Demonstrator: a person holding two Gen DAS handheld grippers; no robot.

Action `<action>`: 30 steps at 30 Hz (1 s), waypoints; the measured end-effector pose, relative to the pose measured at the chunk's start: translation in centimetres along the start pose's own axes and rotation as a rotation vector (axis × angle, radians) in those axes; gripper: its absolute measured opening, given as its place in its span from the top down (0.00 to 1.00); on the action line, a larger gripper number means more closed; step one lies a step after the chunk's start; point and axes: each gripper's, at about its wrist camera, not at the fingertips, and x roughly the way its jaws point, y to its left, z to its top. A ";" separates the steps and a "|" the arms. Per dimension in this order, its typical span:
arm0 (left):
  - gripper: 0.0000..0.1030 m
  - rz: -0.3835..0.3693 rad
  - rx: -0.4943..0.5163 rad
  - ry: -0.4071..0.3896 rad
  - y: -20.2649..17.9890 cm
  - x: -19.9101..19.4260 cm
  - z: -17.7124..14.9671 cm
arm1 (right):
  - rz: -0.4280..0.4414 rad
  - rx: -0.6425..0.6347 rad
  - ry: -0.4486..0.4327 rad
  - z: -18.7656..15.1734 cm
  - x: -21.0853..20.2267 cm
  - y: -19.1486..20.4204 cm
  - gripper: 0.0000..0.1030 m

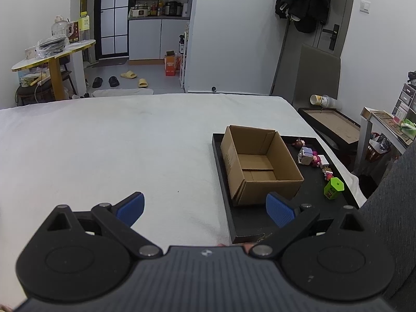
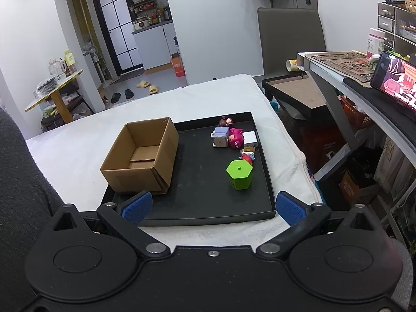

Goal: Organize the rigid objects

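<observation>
Toys and small rigid items sit loose on the right side of a black tray [image 2: 262, 161], none in the cardboard box [image 2: 145, 153] yet — task looks unstarted, judging from the bare box floor in both views.

Left to right in the right wrist view: the open box on the tray's left half, flaps up, nothing inside. Then bare tray floor. Then the cluster near the tray's right wall: a brown-haired figure [image 2: 225, 122] at the far end, a lavender blocky toy [image 2: 220, 136] just in front of it, a pink plush-looking figure [image 2: 236, 137] touching that toy, a white charger block [image 2: 251, 138] beside the pink one, a small red-and-white figure [image 2: 247, 156] nearer — too small to identify, maybe two pieces. Nearest is the green hexagonal container [image 2: 239, 174], upright, lid on, standing apart from the others.

The tray rests on a white cloth-covered bed [image 1: 104, 143].

Left gripper [image 1: 205, 209]: jaws wide apart, nothing between them, hovering over the bed to the left of the tray, well short of the items. Right gripper [image 2: 212, 208]: jaws also spread, holding nothing, at the tray's near edge, roughly lined up with the green container.

Left to do: everything — each of the loose pieces probably goes into the box. Green container is the closest and easiest first pick for the right gripper; the far cluster is tightly packed and will need care to separate.
</observation>
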 end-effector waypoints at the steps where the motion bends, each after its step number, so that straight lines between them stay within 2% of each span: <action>1: 0.03 -0.001 0.001 0.000 0.0 0.0 0.0 | -0.001 0.000 0.000 0.0 0.0 0.0 0.00; 17: 0.03 -0.006 -0.008 -0.002 -0.2 0.7 -0.3 | -0.002 0.013 0.005 -0.3 0.4 -0.3 0.00; 30: 0.04 -0.024 -0.011 0.028 -0.8 4.5 -0.4 | -0.043 0.007 0.027 0.4 2.1 -0.8 0.00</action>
